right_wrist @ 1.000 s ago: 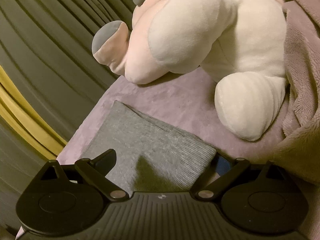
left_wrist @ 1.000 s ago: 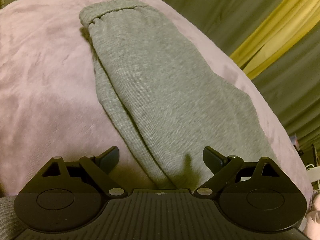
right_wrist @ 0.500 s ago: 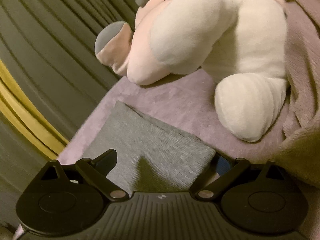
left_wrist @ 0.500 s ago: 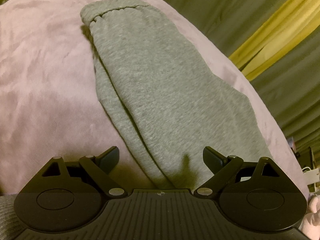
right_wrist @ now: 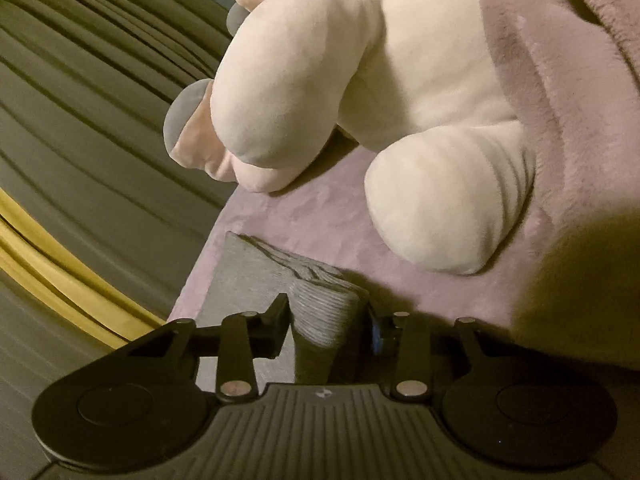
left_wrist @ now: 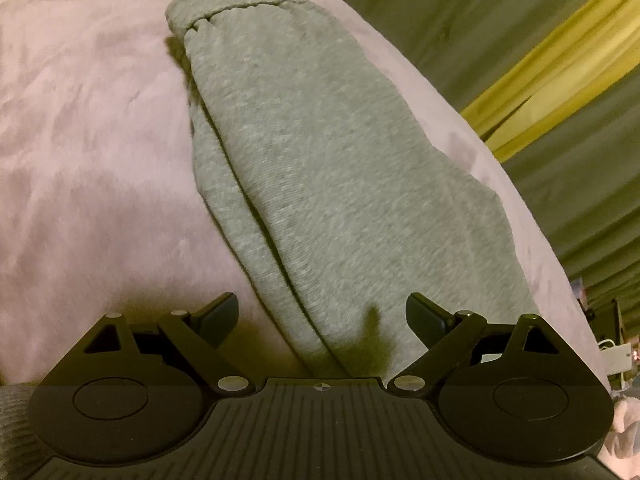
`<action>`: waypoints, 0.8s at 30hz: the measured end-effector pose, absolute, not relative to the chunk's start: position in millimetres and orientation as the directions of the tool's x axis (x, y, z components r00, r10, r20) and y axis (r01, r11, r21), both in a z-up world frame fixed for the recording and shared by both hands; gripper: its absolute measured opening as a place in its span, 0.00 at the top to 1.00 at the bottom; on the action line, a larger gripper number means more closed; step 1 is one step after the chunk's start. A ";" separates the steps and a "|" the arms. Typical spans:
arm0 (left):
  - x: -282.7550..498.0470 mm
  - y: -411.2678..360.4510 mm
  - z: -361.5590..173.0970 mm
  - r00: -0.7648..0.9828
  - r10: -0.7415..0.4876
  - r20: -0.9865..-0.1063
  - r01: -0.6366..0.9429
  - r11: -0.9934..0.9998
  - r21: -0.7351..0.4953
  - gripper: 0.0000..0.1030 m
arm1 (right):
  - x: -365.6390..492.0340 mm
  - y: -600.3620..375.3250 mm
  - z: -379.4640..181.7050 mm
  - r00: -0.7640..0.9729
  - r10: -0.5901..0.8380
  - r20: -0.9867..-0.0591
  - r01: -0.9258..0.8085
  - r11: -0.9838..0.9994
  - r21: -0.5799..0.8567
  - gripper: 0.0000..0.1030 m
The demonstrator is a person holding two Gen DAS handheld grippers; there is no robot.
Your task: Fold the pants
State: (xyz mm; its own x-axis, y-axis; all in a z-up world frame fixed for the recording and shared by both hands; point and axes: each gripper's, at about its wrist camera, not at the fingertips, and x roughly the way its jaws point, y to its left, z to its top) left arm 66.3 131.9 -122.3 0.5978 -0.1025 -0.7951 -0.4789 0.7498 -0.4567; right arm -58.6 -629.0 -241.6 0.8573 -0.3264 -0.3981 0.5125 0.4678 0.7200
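Observation:
Grey pants (left_wrist: 320,184) lie folded lengthwise on a pink bed cover (left_wrist: 92,160), with the elastic band at the far end. My left gripper (left_wrist: 320,316) hovers open over the near end of the pants, one finger on either side of the fold line and neither touching the cloth. In the right wrist view, the ribbed end of the pants (right_wrist: 248,264) is bunched up between the closing jaws of my right gripper (right_wrist: 326,316). Both pads press on the gathered cloth.
A large pink and white plush toy (right_wrist: 360,80) lies on the bed just beyond the right gripper. A fluffy pink blanket (right_wrist: 560,80) is heaped to its right. Olive curtains (right_wrist: 80,120) with a yellow stripe (left_wrist: 560,60) hang past the bed's edge.
The right gripper's jaws have come together from wide open and gathered the pants' end between them, and the gripper has rolled and dipped closer. The left gripper has not moved.

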 end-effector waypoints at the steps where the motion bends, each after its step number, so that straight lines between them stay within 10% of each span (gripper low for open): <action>1: 66.7 132.1 -122.4 0.597 -0.103 -0.796 -0.480 0.749 -0.457 0.08 | -58.2 -628.9 -241.8 0.863 -0.325 -0.388 0.503 0.466 0.728 0.53; 5: 67.4 132.4 -122.8 0.594 -0.105 -0.797 -0.483 0.746 -0.458 0.08 | -52.9 -628.7 -240.0 0.860 -0.331 -0.388 0.507 0.471 0.722 0.51; 7: 67.2 132.5 -122.8 0.595 -0.106 -0.796 -0.483 0.745 -0.460 0.08 | -51.6 -627.1 -238.4 0.848 -0.341 -0.407 0.529 0.487 0.695 0.76; 13: 65.4 132.4 -122.8 0.601 -0.106 -0.792 -0.479 0.746 -0.463 0.08 | -53.7 -627.4 -232.4 0.857 -0.308 -0.414 0.515 0.457 0.726 0.80; 18: 63.5 133.7 -122.3 0.611 -0.114 -0.783 -0.474 0.740 -0.477 0.08 | -24.5 -598.3 -180.9 0.785 -0.380 -0.488 0.608 0.621 0.495 0.80; 24: 59.2 139.4 -121.8 0.630 -0.137 -0.765 -0.469 0.717 -0.515 0.08 | 31.0 -463.6 -87.9 0.898 -0.294 -0.327 0.353 0.925 0.139 0.80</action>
State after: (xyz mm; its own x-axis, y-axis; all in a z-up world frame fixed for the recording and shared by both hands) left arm 59.2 139.4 -121.8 0.6297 -0.1368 -0.7647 -0.4694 0.7174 -0.5148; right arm 31.0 -463.6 -87.9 0.8983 -0.2937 -0.3268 0.3532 0.9251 0.1393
